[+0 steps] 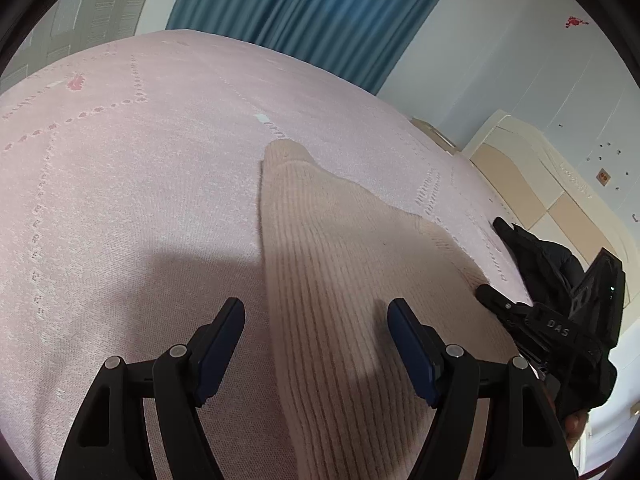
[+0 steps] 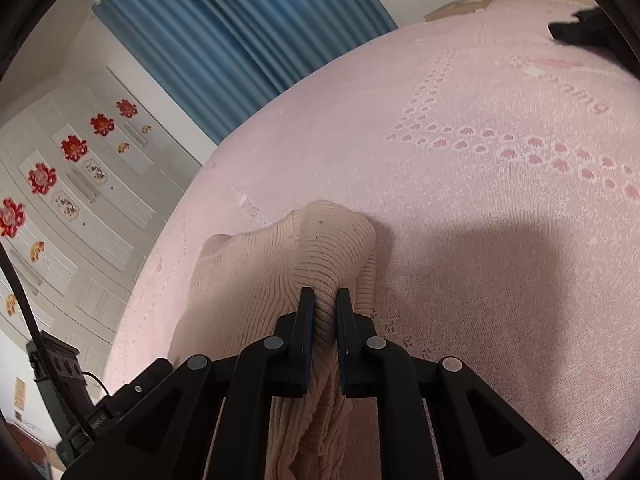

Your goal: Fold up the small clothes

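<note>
A small beige ribbed knit garment (image 1: 320,248) lies on the pink bedspread (image 1: 120,160). My left gripper (image 1: 316,312) is open just above it, its jaws spread wide over the near part of the knit. The right gripper (image 1: 492,294) shows at the garment's right edge in the left wrist view. In the right wrist view my right gripper (image 2: 325,300) is shut on a bunched fold of the garment (image 2: 332,244), which rises in a ridge ahead of the fingers.
The bedspread (image 2: 480,160) has paw-print patterns. Blue curtains (image 1: 312,12) hang behind the bed. A cream headboard (image 1: 540,184) stands at the right. A black garment (image 1: 548,256) lies by it. White wardrobe doors with red decorations (image 2: 72,148) are at the left.
</note>
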Tool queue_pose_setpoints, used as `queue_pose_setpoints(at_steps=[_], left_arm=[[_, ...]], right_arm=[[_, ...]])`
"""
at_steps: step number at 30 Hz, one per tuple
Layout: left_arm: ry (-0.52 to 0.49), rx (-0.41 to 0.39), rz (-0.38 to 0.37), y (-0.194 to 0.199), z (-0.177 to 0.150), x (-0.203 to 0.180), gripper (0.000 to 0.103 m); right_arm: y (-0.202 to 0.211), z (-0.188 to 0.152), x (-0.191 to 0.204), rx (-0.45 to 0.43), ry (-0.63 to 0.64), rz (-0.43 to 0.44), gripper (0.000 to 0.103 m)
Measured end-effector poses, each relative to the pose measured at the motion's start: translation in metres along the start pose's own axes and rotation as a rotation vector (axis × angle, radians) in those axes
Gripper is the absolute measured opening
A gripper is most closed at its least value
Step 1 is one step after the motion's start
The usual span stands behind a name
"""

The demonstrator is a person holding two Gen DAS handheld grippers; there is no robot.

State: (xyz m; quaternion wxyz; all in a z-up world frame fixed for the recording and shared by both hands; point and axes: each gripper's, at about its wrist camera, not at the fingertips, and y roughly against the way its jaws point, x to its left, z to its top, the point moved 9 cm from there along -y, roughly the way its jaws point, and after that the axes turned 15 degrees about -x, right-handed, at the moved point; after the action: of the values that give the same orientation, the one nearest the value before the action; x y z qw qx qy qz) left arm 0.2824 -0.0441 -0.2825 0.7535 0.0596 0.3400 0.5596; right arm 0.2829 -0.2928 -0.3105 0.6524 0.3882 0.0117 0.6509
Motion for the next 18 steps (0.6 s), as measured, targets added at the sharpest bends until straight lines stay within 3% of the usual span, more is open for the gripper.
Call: queue_pose_setpoints(at_steps=[7, 10, 12, 14, 18], left_arm=[[-0.059, -0.012, -0.001, 0.005, -0.001, -0.007, 0.072], [-0.061, -0.01, 0.004, 0.005, -0.001, -0.006, 0.072], [-0.057, -0.009, 0.008, 0.005, -0.001, -0.005, 0.072], [-0.051, -0.006, 0.013, 0.005, -0.001, -0.003, 0.072], [-0.036, 0.003, 0.023, 0.003, -0.002, 0.0, 0.072]], right_arm=[[-0.008, -0.006, -0.003, 0.02, 0.032, -0.068, 0.01], [-0.011, -0.01, -0.002, 0.034, 0.071, -0.093, 0.013], [-0.009, -0.007, -0.002, 0.023, 0.072, -0.089, 0.025], [-0.005, -0.003, -0.003, 0.001, 0.055, -0.077, 0.029], [-0.002, 0.001, -0.004, -0.011, 0.041, -0.061, 0.03]])
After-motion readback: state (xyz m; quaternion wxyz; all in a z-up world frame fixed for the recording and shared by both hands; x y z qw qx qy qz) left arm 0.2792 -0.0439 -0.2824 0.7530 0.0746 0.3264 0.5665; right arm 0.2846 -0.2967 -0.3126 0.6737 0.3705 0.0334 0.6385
